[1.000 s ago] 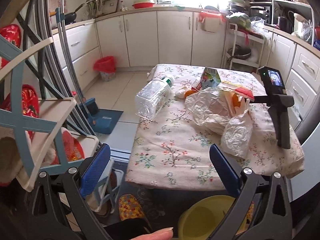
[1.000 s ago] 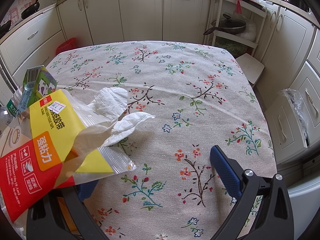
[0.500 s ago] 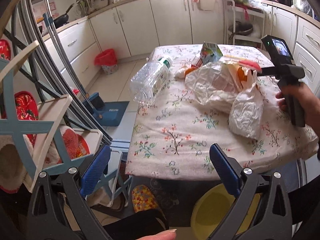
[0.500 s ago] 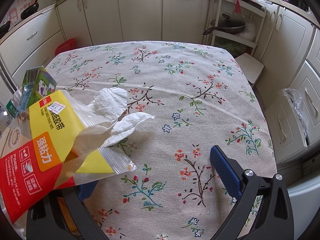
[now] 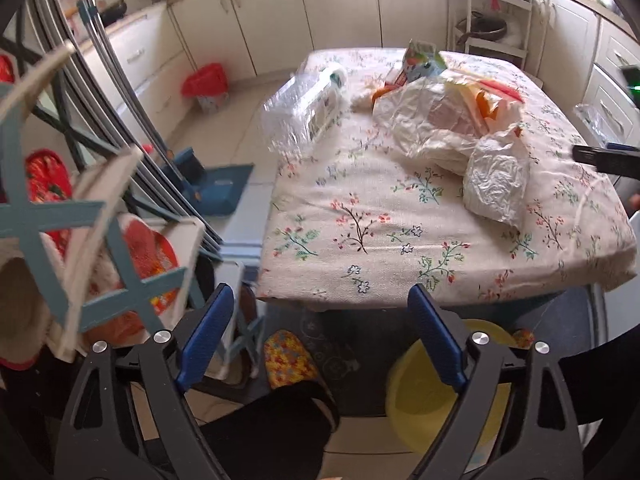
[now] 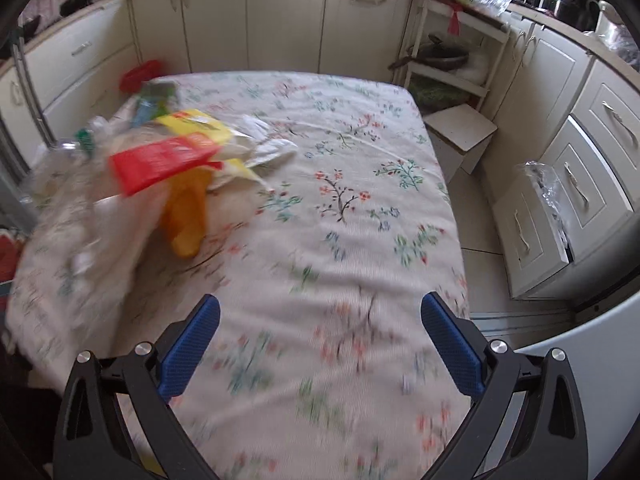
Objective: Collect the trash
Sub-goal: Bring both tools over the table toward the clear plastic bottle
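Trash lies on a table with a flowered cloth [image 5: 360,216]: a crushed clear plastic bottle [image 5: 304,108] at the left edge, a crumpled white plastic bag [image 5: 444,128], a green carton [image 5: 420,60] and a red and yellow wrapper [image 6: 168,156] over an orange piece [image 6: 188,216]. My left gripper [image 5: 320,336] hangs off the table's near edge above the floor; its jaws are closing with nothing between them. My right gripper [image 6: 320,340] stands open over bare cloth, right of the pile. White tissue [image 6: 264,148] lies beside the wrapper.
A yellow bin [image 5: 436,392] stands on the floor under the near table edge. A blue and wood chair [image 5: 80,216] crowds the left. A red bin [image 5: 206,84], a blue dustpan [image 5: 216,188], white cabinets [image 6: 280,20] and a shelf rack [image 6: 448,60] ring the table.
My right gripper has pulled back and up from the wrapper, which now lies farther off at the left. The left view has tilted down, and its jaws have narrowed a little.
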A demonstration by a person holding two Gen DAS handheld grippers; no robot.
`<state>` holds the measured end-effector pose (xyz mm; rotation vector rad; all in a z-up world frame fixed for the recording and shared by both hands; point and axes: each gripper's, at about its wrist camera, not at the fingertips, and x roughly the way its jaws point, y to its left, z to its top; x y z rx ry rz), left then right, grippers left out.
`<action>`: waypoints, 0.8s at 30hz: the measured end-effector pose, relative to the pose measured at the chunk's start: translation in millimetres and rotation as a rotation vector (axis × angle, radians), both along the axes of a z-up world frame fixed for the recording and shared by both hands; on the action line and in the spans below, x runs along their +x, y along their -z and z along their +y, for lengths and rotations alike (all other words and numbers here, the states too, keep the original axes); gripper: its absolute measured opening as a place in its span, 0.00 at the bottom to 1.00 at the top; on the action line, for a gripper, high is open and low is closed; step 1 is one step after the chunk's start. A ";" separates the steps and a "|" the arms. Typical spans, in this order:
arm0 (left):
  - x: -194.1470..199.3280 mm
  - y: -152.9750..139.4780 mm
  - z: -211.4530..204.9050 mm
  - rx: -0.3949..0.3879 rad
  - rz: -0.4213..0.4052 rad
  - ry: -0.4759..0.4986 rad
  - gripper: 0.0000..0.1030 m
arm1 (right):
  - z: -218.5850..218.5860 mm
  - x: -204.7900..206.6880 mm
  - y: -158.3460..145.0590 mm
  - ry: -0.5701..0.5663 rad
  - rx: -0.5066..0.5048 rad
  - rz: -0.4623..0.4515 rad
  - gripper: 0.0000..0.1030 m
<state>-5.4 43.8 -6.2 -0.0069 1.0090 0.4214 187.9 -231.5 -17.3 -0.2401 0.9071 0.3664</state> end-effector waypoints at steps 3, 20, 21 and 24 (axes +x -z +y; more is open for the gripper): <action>-14.0 -13.4 -10.2 0.054 -0.027 0.009 0.83 | -14.4 -51.4 -21.9 -0.027 0.117 -0.084 0.94; -83.2 -42.5 -70.4 0.184 -0.170 0.066 0.92 | -21.1 -190.3 -40.5 -0.127 0.387 -0.295 0.94; -86.8 -41.8 -72.0 0.177 -0.179 0.066 0.92 | -21.2 -191.5 -39.6 -0.127 0.390 -0.291 0.94; -91.0 -40.8 -71.7 0.148 -0.204 0.068 0.92 | -21.6 -194.4 -38.1 -0.125 0.397 -0.295 0.94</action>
